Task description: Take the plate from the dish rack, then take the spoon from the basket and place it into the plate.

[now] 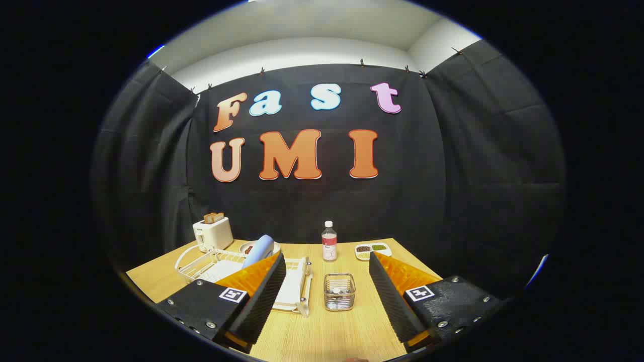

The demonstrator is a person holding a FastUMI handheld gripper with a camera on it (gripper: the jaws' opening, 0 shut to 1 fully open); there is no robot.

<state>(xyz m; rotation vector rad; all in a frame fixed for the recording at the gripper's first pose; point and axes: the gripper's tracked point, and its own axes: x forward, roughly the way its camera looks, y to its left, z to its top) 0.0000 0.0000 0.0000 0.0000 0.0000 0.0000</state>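
Note:
A white wire dish rack (211,264) stands on the wooden table (322,332), ahead and left of my fingers. A light blue plate (258,250) stands on edge in the rack, just beyond my left fingertip. A small clear basket (339,291) sits on the table between and a little ahead of my fingers, with a metal spoon (336,290) lying inside. My gripper (327,261) hovers above the table's near part, open wide, with nothing between its fingers. The left finger hides part of the rack.
A white toaster (213,233) with toast stands at the table's back left. A small water bottle (329,242) stands behind the basket. A divided white dish (373,250) with beans sits at the back right. A white bowl (247,247) peeks out behind the plate.

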